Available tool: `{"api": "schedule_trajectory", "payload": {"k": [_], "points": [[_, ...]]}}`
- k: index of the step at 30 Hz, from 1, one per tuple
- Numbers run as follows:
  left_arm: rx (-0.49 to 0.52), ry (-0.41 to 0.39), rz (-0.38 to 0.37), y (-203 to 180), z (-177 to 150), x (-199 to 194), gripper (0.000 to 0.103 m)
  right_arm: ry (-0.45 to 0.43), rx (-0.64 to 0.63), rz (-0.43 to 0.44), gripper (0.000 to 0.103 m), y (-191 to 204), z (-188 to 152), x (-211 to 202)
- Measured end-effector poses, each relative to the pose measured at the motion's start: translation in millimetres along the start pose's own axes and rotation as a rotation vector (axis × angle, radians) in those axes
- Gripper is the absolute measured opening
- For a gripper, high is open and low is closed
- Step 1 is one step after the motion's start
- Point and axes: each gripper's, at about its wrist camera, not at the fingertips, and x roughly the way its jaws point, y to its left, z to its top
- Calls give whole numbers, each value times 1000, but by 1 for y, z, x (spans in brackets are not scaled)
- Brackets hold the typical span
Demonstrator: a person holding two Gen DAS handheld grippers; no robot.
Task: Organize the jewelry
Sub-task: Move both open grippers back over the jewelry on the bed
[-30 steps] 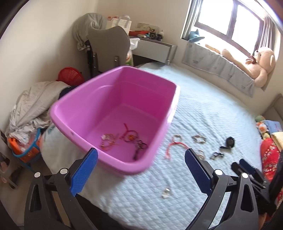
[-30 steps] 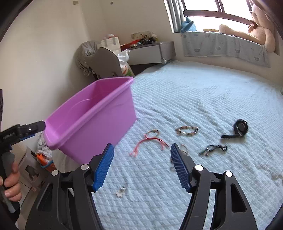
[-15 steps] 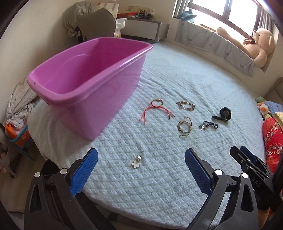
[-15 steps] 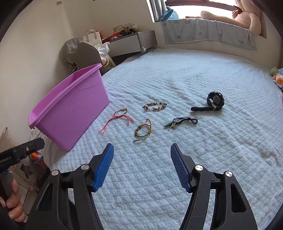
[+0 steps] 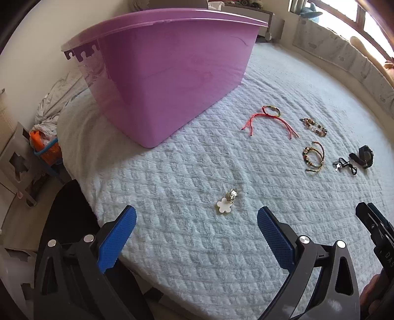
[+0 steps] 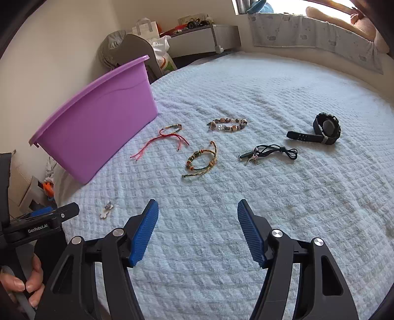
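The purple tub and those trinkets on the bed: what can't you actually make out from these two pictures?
- Purple tub: its inside is hidden in both views; only the outer walls face the cameras.
- Flower charm: too small in the right wrist view; its metal piece is unclear.
- Black cord's pendants: too small to identify.
- Watch: its face is turned away.
- Right claw: cut off by the left view's edge.

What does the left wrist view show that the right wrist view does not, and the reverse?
Only the left wrist view: the notched underside of the purple tub's rim.
Only the right wrist view: a shelf with toy vehicles and a white paper bag.
Both: the purple tub, white flower charm, red string bracelet, black watch.
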Motion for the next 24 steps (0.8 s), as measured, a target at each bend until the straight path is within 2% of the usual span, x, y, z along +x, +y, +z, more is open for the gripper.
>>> {"api": "schedule_trajectory", "payload": {"k": [5,9,13,24], "points": [[-13,-1,3,-9,-4,16,97,-4,23,10,64,-14,3,19],[-8,-22,45,-15,-8,30,97,8,40,16,64,-22,9,33],[-46,20,67,-16,-11,49,97,18,17,9,64,-22,17,48],[-74,12,73,-20,-13,59,97,65,-59,25,64,-12,37,88]]}}
